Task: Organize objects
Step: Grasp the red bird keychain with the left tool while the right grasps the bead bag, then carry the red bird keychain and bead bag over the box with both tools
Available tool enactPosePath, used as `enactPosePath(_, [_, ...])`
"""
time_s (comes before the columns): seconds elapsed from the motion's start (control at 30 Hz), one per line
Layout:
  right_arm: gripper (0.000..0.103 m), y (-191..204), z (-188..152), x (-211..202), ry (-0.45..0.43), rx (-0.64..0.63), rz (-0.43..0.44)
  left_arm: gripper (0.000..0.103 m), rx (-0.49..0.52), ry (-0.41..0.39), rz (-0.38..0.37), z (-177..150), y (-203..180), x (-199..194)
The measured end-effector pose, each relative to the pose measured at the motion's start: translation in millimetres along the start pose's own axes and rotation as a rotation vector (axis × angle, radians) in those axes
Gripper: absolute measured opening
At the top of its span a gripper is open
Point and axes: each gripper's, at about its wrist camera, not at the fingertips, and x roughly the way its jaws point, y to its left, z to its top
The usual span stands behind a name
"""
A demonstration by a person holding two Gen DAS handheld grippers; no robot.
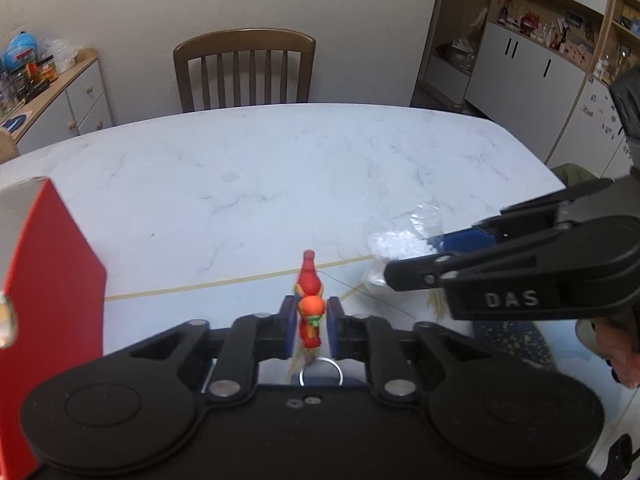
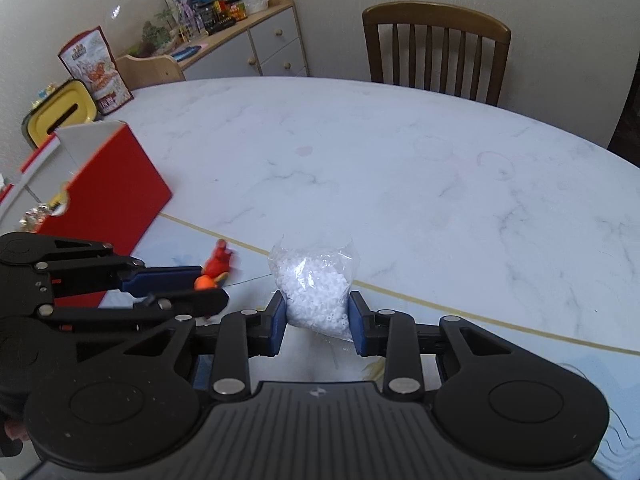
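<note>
A small red and orange figurine [image 1: 309, 280] with a metal key ring [image 1: 320, 372] sits between the blue pads of my left gripper [image 1: 311, 312], which is shut on it just above the table's near edge. The figurine [image 2: 218, 262] and left gripper [image 2: 212, 288] also show at the left of the right wrist view. My right gripper [image 2: 317, 308] is shut on a clear bag of white beads [image 2: 312, 276], its pads pressing both sides. The left wrist view shows that bag [image 1: 396, 246] and the right gripper [image 1: 432, 254] to the right of the figurine.
An open red box [image 2: 116, 200] stands at the left on the white marble table [image 2: 400, 168]; it is close beside my left gripper [image 1: 52, 280]. A yellow container [image 2: 60, 114] and a printed bag [image 2: 96, 72] sit at the far left. A wooden chair [image 1: 244, 70] faces the far edge.
</note>
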Motion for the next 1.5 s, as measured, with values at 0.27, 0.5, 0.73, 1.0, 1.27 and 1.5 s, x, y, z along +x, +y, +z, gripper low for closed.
enactPosePath(0.27, [0.032,14.3,-8.6,-40.0,-0.048,0.000,-0.003,0.005,-0.004,-0.027,-0.015,-2.3,2.7,-24.2])
enactPosePath(0.5, [0.032,7.9,-28.0,-57.5,-0.050,0.024,-0.029,0.024,-0.017,0.030,-0.027,-8.4,4.9,-5.9])
enactPosePath(0.73, [0.032,-7.1,-50.5,-62.8,-0.029,0.065,-0.050,0.054,0.024,0.053,0.017,-16.9,-7.0,19.6])
enactPosePath(1.0, [0.032,-22.8,-64.2,-65.3,-0.011,0.088,-0.065,0.053,0.041,0.081,0.052,-20.4,-15.0,43.3])
enactPosePath(1.27, [0.032,-27.5,-67.8,-64.6,-0.005,0.087,-0.060,0.041,0.049,0.064,0.073,-18.9,-20.0,46.0])
enactPosePath(1.5, [0.032,-28.5,-67.6,-65.3,-0.007,0.076,-0.052,0.039,0.055,0.049,0.085,-21.1,-21.5,43.1])
